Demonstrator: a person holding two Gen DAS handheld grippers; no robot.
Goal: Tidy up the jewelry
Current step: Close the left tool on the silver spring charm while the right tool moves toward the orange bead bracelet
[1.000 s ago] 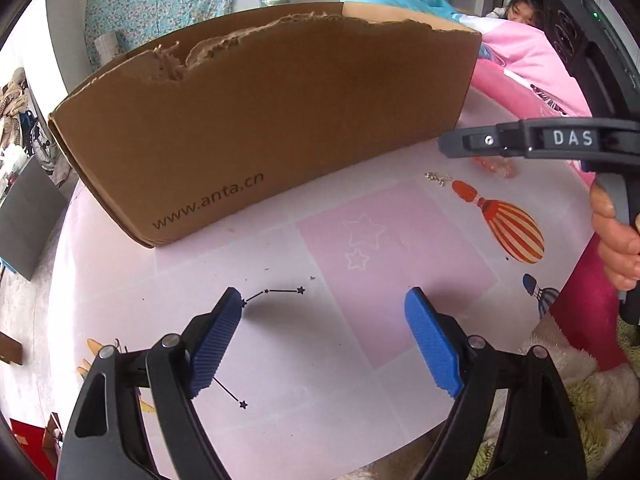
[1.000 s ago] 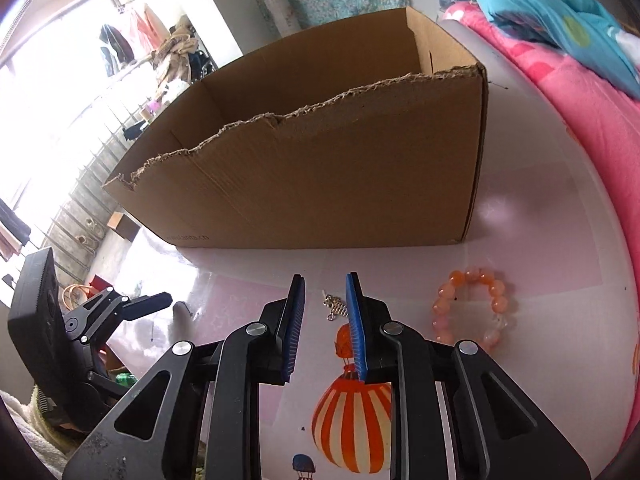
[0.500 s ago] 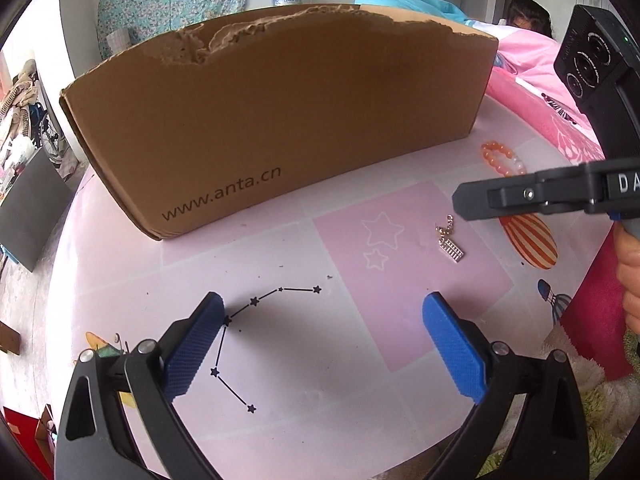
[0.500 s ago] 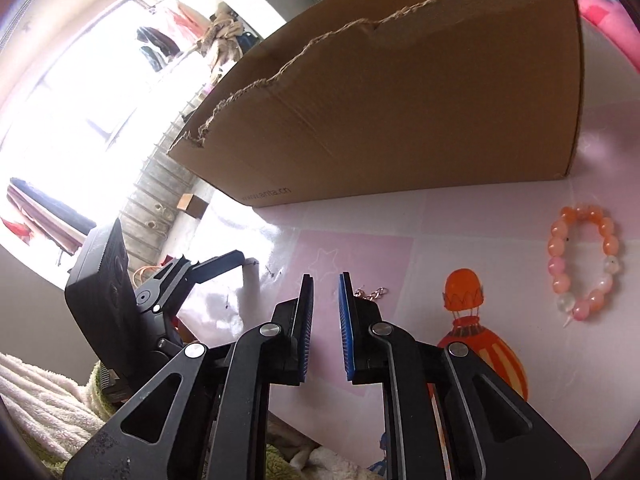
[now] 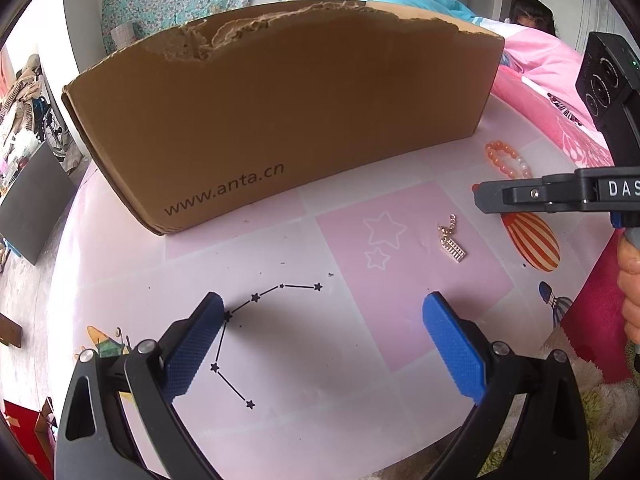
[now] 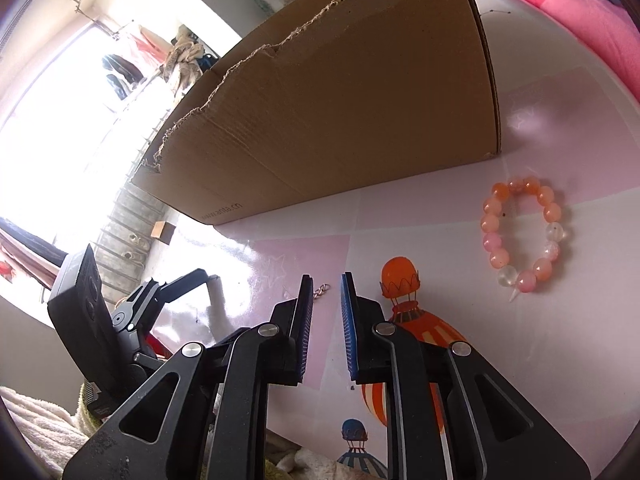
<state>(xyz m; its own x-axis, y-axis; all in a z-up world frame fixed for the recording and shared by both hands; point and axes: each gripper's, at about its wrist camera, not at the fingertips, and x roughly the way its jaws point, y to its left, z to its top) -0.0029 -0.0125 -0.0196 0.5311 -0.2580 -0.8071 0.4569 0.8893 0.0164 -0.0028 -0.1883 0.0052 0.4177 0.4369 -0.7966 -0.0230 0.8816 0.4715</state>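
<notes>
A small gold pendant on a short chain (image 5: 452,246) lies on the pink patterned table (image 5: 280,360). My right gripper (image 6: 326,280) hovers just over it. Its jaws are opening, a narrow gap shows between the blue pads, and only the chain's end link (image 6: 320,291) peeks out past the fingertips. Nothing is pressed between them. An orange and pink bead bracelet (image 6: 490,222) lies to the right, near the corner of the cardboard box (image 5: 280,100). My left gripper (image 5: 324,304) stands wide open over bare table, left of the pendant and holding nothing.
The tall torn-edged box (image 6: 340,100) fills the back of the table. A hand (image 5: 630,280) holds the right gripper's handle at the table's right edge. Pink bedding (image 5: 552,64) lies behind. A person sits at the far right.
My left gripper's jaws spread wider. The right gripper rolled and slid left, away from the bracelet, until its tips stood over the pendant; its narrow gap tightened, then eased slightly.
</notes>
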